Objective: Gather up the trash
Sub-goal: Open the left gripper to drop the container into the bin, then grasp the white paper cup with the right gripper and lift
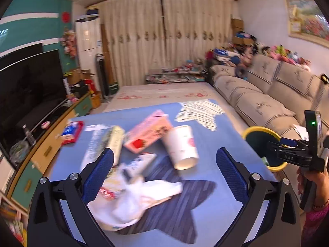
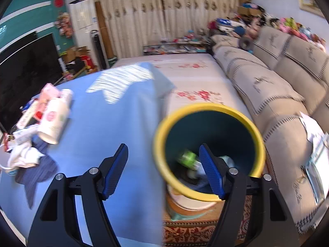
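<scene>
Yellow-rimmed bin x1, paper cup x1, both claws empty.

Only one bit of lettering is reading clearly: "DAS", in pale capitals, is showing on the black body of the right gripper at the right edge of the left wrist view. Print is showing on the pink carton, the paper cup and the red and blue packet near the middle and left of that view, but blur is making it illegible. In the right wrist view nothing is reading.
</scene>
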Demonstrator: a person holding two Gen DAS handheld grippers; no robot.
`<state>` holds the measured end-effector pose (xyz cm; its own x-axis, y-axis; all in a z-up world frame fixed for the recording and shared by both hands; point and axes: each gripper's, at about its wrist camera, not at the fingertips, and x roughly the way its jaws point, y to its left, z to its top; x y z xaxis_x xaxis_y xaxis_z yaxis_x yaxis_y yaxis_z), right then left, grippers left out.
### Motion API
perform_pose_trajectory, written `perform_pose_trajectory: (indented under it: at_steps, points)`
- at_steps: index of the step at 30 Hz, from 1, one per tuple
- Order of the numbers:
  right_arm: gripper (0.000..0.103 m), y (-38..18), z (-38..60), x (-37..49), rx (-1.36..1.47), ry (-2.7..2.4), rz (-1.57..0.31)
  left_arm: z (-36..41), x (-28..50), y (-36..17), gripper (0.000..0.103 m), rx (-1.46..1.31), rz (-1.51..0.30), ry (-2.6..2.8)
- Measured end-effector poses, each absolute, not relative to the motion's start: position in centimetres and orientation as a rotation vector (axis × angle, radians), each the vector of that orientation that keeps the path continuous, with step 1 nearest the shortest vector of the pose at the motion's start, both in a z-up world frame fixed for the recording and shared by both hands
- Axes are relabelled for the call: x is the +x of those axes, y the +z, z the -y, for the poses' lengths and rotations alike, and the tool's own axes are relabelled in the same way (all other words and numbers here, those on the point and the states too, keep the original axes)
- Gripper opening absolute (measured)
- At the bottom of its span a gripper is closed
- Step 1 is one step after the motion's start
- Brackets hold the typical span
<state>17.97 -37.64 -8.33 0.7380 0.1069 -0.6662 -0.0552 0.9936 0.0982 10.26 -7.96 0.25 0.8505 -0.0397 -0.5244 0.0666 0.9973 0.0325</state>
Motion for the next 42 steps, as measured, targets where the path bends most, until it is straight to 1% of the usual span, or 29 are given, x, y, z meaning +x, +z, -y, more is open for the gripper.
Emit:
perform_pose_trajectory:
  at_steps: [6,12,16,24,25,26,27,42]
  points:
    - [0.073,-6.4,28.7,19.5,0.039,0.248,-0.711,2.2,8.9,0.0,0.098,-0.026,-0.547,-0.003]
    - [0.073,-7.4,21.3,22.7,0.010,0.342,-0.784,0.7,8.2,-0.8,0.098,-0.049,-0.547,0.010]
    - [0.073,-9.0,18.7,24.5,-0.022,0.332,-0.835,0.0,8.2,-1.1,0.098,-0.073,-0.548,0.015]
    - [0.073,-11.3,18.1,25.7,-0.009,0.318,-0.900,-0.9,8.4,-1.9,0.098,-0.103,-0.554,0.010]
    - [0.071,-11.4,18.1,25.7,-0.013,0.317,-0.899,-0.9,8.5,-2.0,0.098,-0.107,-0.555,0.009]
    - [0.067,-11.4,18.2,25.8,-0.013,0.321,-0.899,-0.9,8.5,-2.1,0.098,-0.110,-0.557,0.007]
    - [0.055,-11.4,18.1,25.8,-0.006,0.326,-0.901,-0.9,8.5,-2.3,0.098,-0.111,-0.558,0.006]
    - [0.054,-6.6,21.0,20.9,-0.017,0.336,-0.759,0.2,8.6,-2.7,0.098,-0.102,-0.560,-0.012]
